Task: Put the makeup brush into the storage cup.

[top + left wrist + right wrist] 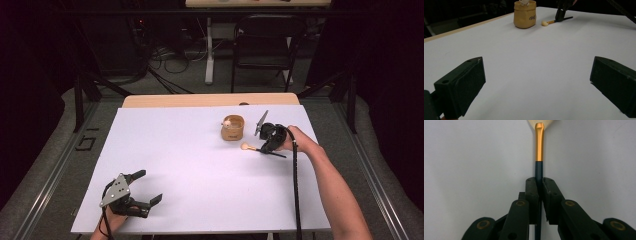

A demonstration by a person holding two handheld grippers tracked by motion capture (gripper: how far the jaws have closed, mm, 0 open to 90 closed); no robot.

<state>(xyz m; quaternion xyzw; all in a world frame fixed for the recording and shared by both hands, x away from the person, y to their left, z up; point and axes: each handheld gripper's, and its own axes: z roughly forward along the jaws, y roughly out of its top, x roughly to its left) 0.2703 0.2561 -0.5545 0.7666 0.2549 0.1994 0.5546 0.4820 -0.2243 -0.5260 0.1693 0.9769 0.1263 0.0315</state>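
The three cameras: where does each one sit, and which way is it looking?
High view: above the person's side, looking forward and down on the white table; both forearms, left claw and right claw show.
Left gripper view: rides the left claw, looking across the table between its open jaws.
Right gripper view: rides the right claw, looking along its jaws shut on the brush.
Shared: high and left gripper views both show the tan pot and the brush.

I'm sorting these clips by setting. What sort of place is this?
Probably a lab or recording workspace, not a home: a white-covered table stands between dark curtains, loose cables trail across the grey floor behind it, and a black folding chair stands beyond.
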